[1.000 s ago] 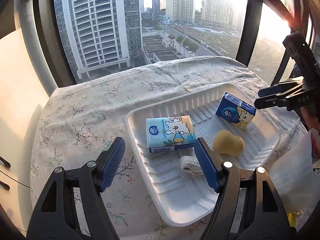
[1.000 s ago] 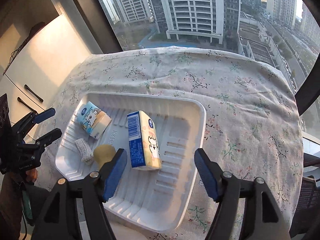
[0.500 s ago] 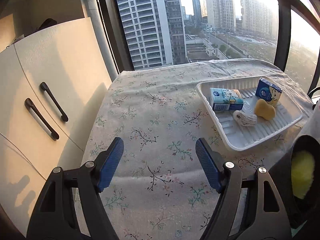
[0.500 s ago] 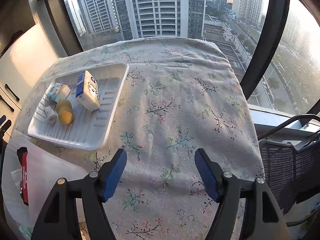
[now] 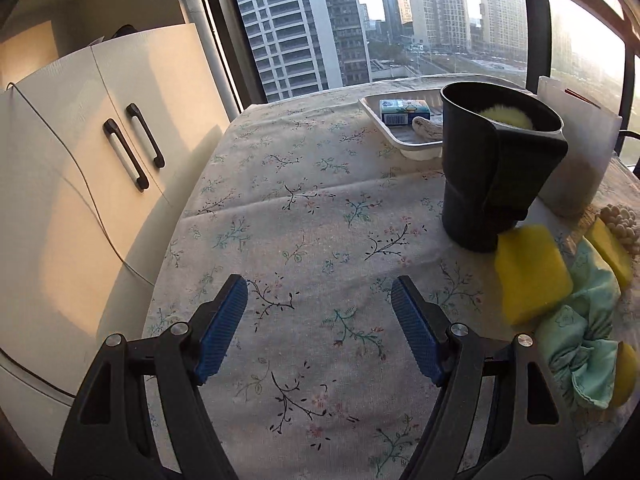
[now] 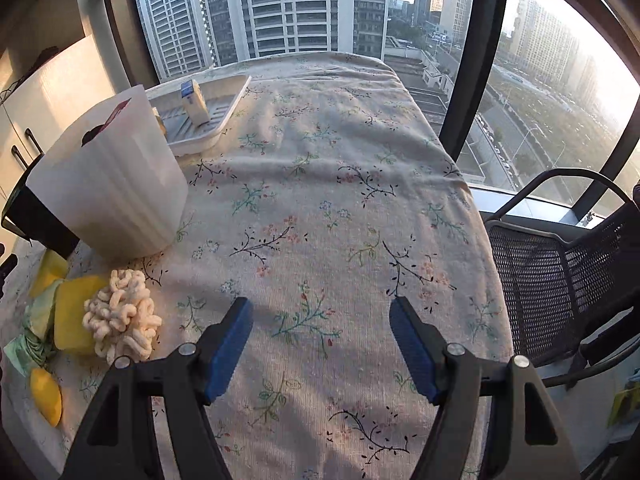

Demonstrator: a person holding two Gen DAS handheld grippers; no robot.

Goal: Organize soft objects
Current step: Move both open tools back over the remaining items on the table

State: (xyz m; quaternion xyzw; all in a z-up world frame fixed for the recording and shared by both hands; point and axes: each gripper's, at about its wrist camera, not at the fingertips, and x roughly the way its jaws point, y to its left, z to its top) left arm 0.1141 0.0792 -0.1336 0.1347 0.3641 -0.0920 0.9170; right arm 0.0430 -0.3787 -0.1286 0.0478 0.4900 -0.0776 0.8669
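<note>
My left gripper (image 5: 320, 292) is open and empty above the floral tablecloth. My right gripper (image 6: 322, 314) is open and empty too. A white tray (image 5: 416, 146) at the far end holds a blue tissue pack (image 5: 404, 112) and a knitted piece (image 5: 428, 126); in the right wrist view the tray (image 6: 224, 120) holds a standing tissue pack (image 6: 194, 100). Near me lie a yellow sponge (image 5: 530, 270), a mint cloth scrunchie (image 5: 588, 332), and a cream chenille pad (image 6: 122, 316).
A black cup (image 5: 480, 168) with a yellow puff (image 5: 506, 116) inside stands beside a white bin (image 6: 108, 184). A white cabinet (image 5: 100, 168) is left of the table. A black mesh chair (image 6: 560, 272) stands at the right edge.
Both grippers have pulled back from the tray toward the near end of the table. The tray now lies far off, and the cup, bin and loose soft items have come into view.
</note>
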